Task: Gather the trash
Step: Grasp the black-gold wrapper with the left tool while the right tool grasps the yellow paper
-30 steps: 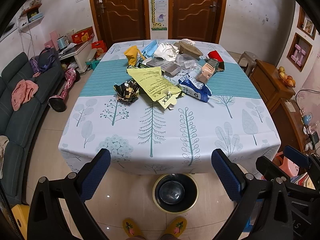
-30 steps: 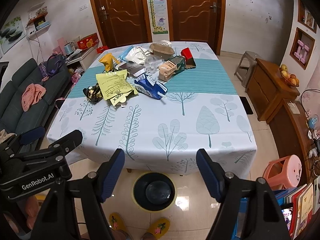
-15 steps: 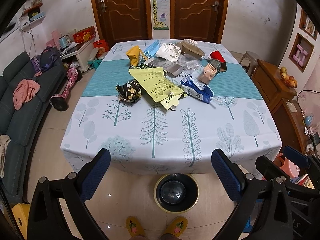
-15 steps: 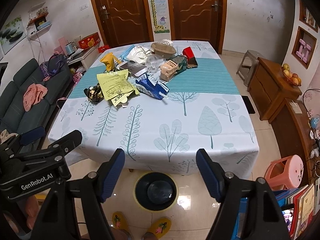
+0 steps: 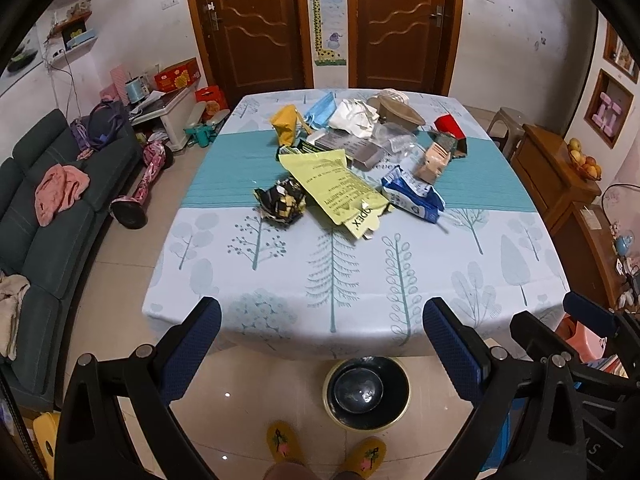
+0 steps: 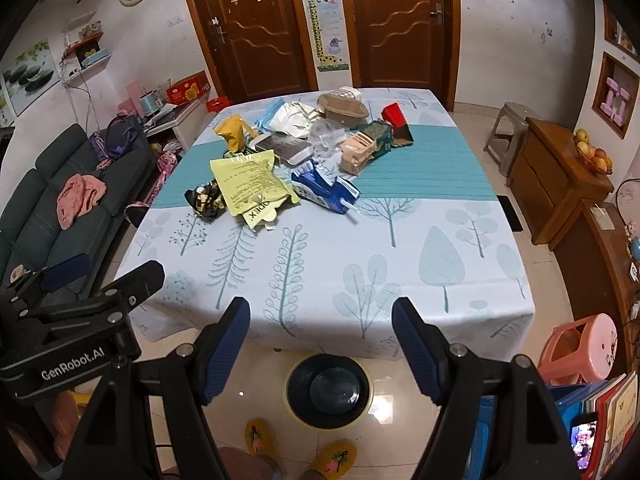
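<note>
A heap of trash lies on the far half of the table [image 5: 332,288]: a yellow paper sheet [image 5: 336,188], a crumpled black-and-gold wrapper [image 5: 282,202], a blue-and-white pack [image 5: 412,200], a yellow bag [image 5: 285,128], a red carton [image 5: 448,125] and more. A black bin [image 5: 366,394] with a yellow rim stands on the floor under the near table edge. My left gripper [image 5: 320,320] is open and empty, held in front of that edge. My right gripper [image 6: 322,320] is open and empty too, above the bin [image 6: 329,390]. The heap [image 6: 280,160] is far beyond both.
A dark sofa [image 5: 48,216] with clothes runs along the left. Wooden cabinets [image 5: 560,184] with a fruit bowl stand on the right, and a pink stool [image 6: 580,348] is near my right gripper. Two wooden doors [image 5: 320,20] close the back wall. Yellow slippers [image 5: 326,446] show below.
Both grippers have moved a little closer to the table and tilted slightly, so the table looks nearer. Their jaws stay open. Nothing on the table has moved.
</note>
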Tool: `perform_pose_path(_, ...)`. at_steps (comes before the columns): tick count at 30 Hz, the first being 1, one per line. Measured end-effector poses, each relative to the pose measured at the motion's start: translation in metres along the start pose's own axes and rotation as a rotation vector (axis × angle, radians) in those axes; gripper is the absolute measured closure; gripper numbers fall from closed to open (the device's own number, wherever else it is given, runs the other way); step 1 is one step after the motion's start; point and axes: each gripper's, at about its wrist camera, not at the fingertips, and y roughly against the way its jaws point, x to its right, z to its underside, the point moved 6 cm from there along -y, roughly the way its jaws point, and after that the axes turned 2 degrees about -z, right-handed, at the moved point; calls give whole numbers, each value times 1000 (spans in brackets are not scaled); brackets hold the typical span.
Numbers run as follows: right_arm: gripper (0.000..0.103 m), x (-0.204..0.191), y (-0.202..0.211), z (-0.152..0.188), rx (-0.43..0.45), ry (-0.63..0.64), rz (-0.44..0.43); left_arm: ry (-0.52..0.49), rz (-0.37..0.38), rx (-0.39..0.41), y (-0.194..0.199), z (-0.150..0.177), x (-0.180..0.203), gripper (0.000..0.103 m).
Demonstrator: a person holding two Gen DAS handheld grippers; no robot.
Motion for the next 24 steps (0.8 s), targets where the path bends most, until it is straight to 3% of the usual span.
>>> perform_pose_path(7, 29, -12, -11, -21, 13, -25, -14, 13, -10, 8, -13, -28, -30, 3)
perform_pose_path(14, 30, -24, -46, -45, -36, -141, -51, -30, -9, -57, -59, -64, -69, 3)
perform_pose_path(18, 37, -32, -76, -57, -78, -245, -104, -102, 4, -105, -98, -79, -80, 3)
perform_pose_path(24, 37, -37, -129, -69, -128, -477, -188, -267, 40, -152, -158, -93, -77, 3)
